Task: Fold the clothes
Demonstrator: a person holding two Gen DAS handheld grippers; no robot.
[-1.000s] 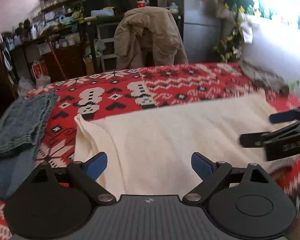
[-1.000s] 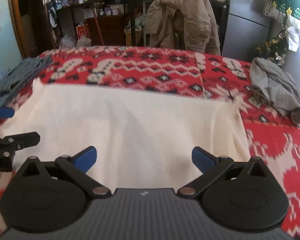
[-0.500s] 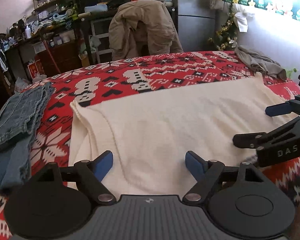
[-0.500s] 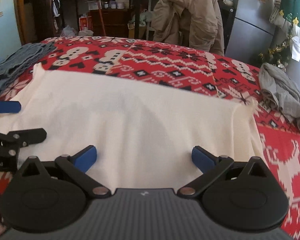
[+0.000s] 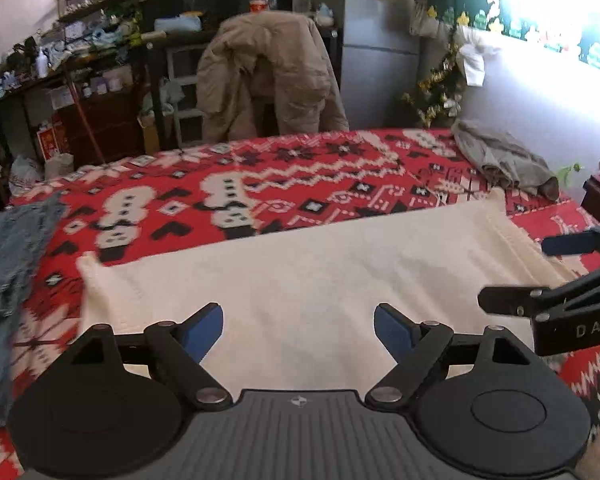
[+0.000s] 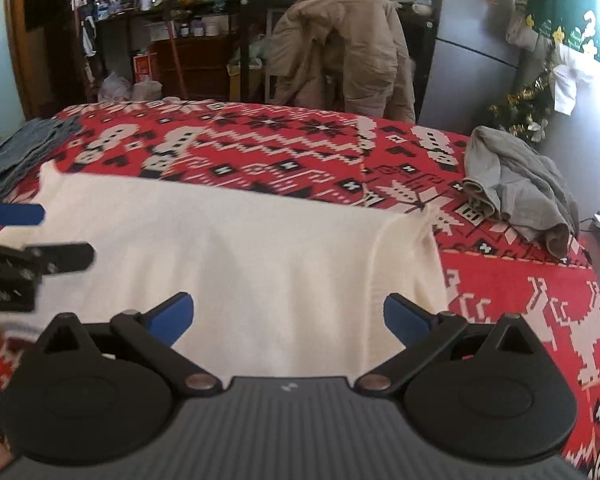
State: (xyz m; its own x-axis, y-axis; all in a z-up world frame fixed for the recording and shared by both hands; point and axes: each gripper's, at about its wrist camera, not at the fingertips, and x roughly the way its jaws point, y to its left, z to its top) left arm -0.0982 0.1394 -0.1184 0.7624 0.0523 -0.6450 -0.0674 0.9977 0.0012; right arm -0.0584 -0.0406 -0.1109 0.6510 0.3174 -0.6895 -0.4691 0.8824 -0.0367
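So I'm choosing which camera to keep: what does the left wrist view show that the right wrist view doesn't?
Only the left wrist view shows the right tool. Only the right wrist view shows the left tool and the wooden door frame. Both share the cream knitted garment, red patterned bedspread, crumpled grey garment, blue denim jeans and beige jacket on the chair.

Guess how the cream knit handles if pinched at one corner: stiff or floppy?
Likely floppy: the cream knit drapes flat with soft ripples. Probably stretchy, since ribbed edges show. It may drag on the blanket instead of sliding.
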